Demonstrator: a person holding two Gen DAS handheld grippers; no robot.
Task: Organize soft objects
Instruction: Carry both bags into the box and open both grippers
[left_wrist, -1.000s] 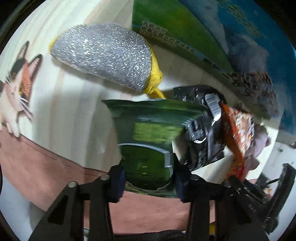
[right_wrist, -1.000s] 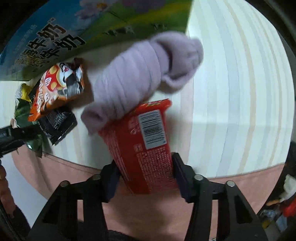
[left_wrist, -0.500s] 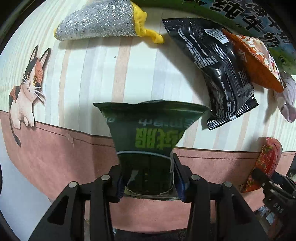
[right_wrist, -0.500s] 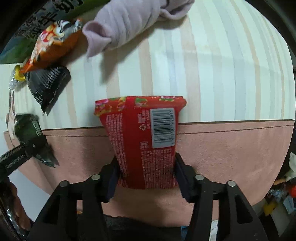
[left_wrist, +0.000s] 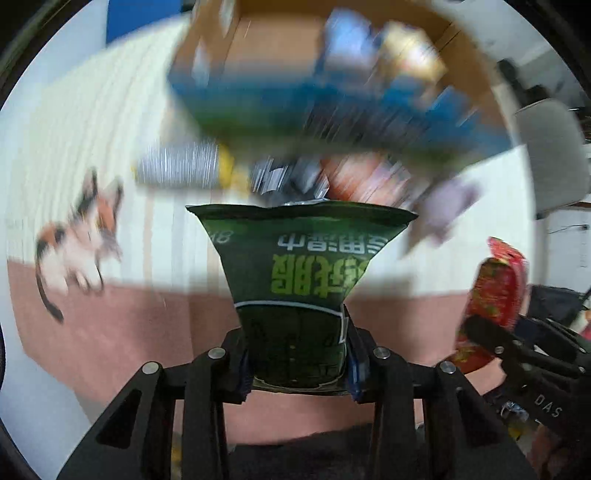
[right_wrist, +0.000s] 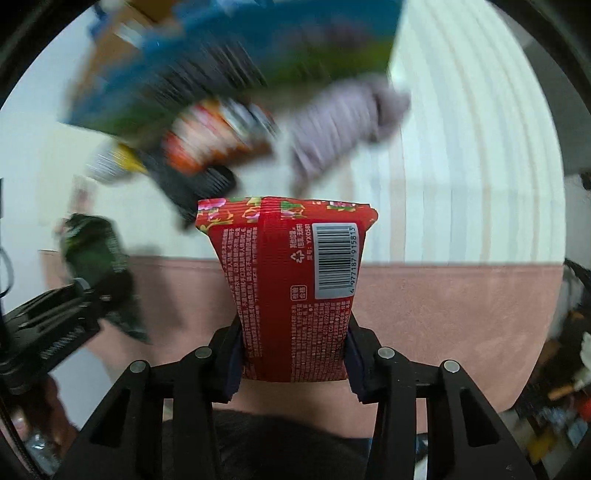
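Striped tablecloth (right_wrist: 461, 155) w/ box (right_wrist: 221, 55), purple sock (right_wrist: 340, 125), snack packs (right_wrist: 214, 140).

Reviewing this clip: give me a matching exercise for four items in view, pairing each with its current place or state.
Things:
1. green packet
2. red packet
3. purple sock
4. cat picture

Places or states:
A. lying on the striped mat by the box
B. clamped in the right gripper
C. printed on the mat
D. clamped in the left gripper

Pairs: 1-D, 2-B, 3-A, 4-C
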